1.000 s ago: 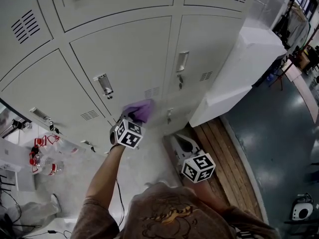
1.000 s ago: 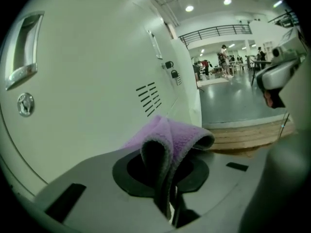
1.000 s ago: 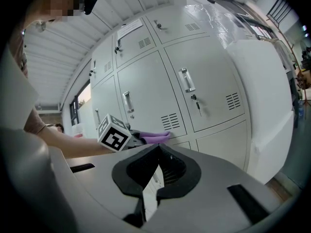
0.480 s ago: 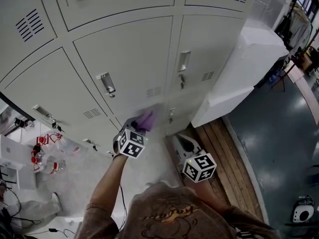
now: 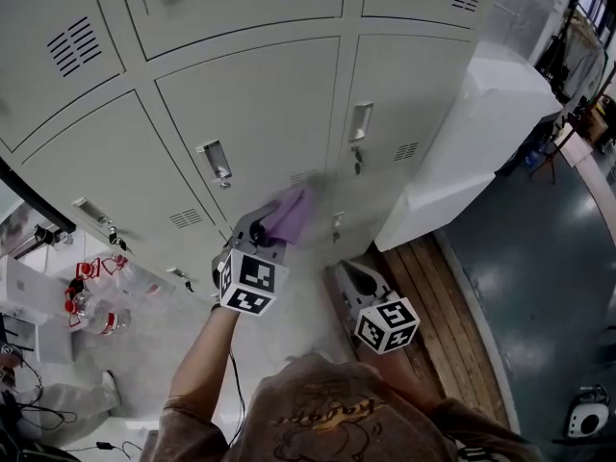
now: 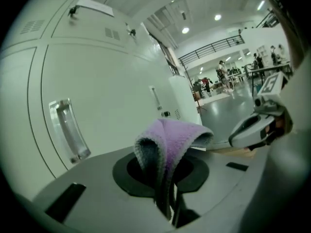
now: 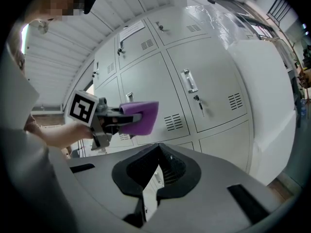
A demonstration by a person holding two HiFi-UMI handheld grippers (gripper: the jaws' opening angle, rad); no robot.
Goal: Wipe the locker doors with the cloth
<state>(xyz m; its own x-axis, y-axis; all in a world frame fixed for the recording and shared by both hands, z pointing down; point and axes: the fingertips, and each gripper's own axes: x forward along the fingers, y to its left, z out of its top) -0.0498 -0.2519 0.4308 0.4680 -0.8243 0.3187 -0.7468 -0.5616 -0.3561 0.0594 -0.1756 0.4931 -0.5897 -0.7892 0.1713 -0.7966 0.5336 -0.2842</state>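
Note:
A purple cloth (image 5: pixel 293 214) is folded in the jaws of my left gripper (image 5: pixel 277 225), which is shut on it. The cloth is held up at the lower part of the grey locker door (image 5: pixel 260 104), below its handle (image 5: pixel 214 162); whether it touches the door I cannot tell. In the left gripper view the cloth (image 6: pixel 171 140) stands up between the jaws, with the door (image 6: pixel 112 101) beyond it. From the right gripper view the cloth (image 7: pixel 141 116) shows in front of the lockers (image 7: pixel 204 96). My right gripper (image 5: pixel 352 279) hangs lower, off the doors, shut and holding nothing.
A second locker door (image 5: pixel 409 94) with a handle (image 5: pixel 360 121) is to the right. A white cabinet (image 5: pixel 481 123) juts out beside the lockers. Wooden planks (image 5: pixel 433 287) lie on the floor below it. Bottles (image 5: pixel 91 301) and cables sit at lower left.
My left gripper dipped with the cloth down the door, then came back up and a little to the right. The right gripper has hardly moved.

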